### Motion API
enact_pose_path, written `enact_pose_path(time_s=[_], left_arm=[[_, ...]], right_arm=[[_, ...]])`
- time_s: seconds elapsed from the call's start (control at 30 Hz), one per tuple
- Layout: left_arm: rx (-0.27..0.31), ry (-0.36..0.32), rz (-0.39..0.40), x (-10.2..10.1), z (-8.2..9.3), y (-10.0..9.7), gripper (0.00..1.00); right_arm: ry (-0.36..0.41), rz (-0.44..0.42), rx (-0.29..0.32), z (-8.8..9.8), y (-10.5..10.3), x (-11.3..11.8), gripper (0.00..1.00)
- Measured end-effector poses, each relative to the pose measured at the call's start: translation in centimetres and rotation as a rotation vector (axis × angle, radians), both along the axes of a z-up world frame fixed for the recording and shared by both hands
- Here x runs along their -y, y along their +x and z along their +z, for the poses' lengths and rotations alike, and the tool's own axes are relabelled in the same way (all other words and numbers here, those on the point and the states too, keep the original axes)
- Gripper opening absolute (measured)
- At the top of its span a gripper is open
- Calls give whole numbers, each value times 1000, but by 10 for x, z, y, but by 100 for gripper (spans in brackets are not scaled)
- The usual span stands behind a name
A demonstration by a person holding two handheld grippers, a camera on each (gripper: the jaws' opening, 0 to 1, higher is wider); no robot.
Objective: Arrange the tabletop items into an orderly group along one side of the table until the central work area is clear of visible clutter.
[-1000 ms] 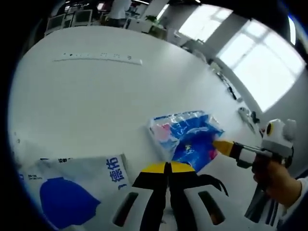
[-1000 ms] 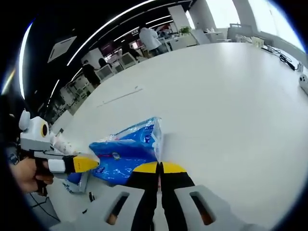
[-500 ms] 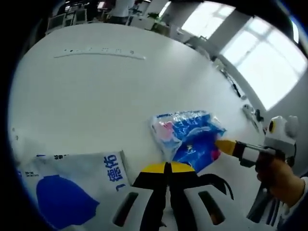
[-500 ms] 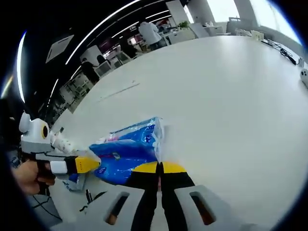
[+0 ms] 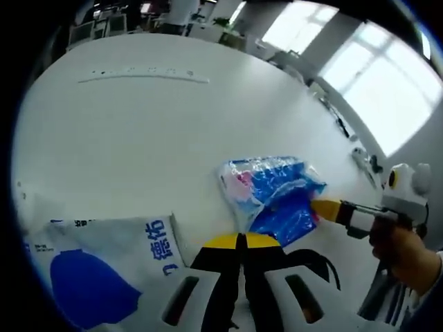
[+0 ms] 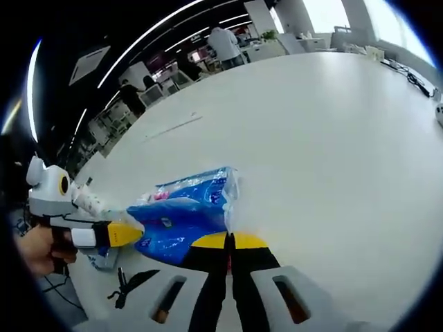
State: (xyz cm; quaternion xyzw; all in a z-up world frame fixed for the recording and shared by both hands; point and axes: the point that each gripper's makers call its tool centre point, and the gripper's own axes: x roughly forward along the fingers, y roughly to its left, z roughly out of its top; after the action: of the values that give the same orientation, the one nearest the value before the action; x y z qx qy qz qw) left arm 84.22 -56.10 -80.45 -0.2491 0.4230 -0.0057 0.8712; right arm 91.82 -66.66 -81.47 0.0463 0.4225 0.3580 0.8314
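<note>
A blue plastic-wrapped package (image 5: 273, 194) lies stretched between both grippers over the white table (image 5: 138, 152). My left gripper (image 5: 242, 240) is shut, its yellow tips at the package's near seam. My right gripper (image 5: 324, 208) reaches in from the right and touches the package's other end. In the right gripper view the right gripper (image 6: 229, 240) is shut on the clear seam of the package (image 6: 183, 214), and the left gripper (image 6: 126, 234) meets its far end. A white bag with blue print (image 5: 97, 270) lies left of my left gripper.
A small black item (image 5: 311, 263) lies on the table by the grippers, the same black item (image 6: 131, 283) being under the left gripper. A long white strip (image 5: 142, 78) lies far across the table. Cables (image 5: 360, 159) sit at the window-side edge. Hands (image 5: 408, 256) hold the grippers.
Both views have shifted a little. The package has risen slightly in the right gripper view, and the black item has come into sight there. Both grippers stay shut.
</note>
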Motion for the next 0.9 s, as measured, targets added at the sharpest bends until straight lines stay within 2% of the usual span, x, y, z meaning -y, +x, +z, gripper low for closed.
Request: enact_pose_path(time_s=[0.43,0.5,0.6,0.7,0.77,0.9], left_arm=[[-3,4,17,-5,-1,1,0],[-3,2,20,-6,-1,1,0],[1,17,13,-7,0,0,0],[28,51,-2,-10,2,3,0],[48,50,10,-11,7,5,0],[78,72,1,-11,16,9,14]], right_arm=[[-20,37,14,2,-3,-1,0],[-30,61,33,2,-4,-2,0],[-6,87,47,4,-6,-6,7],[-6,98,52,4,-8,-8,11],[-3,109,58,5,-8,-11,15],[-31,127,99,8,-7,-8,26]])
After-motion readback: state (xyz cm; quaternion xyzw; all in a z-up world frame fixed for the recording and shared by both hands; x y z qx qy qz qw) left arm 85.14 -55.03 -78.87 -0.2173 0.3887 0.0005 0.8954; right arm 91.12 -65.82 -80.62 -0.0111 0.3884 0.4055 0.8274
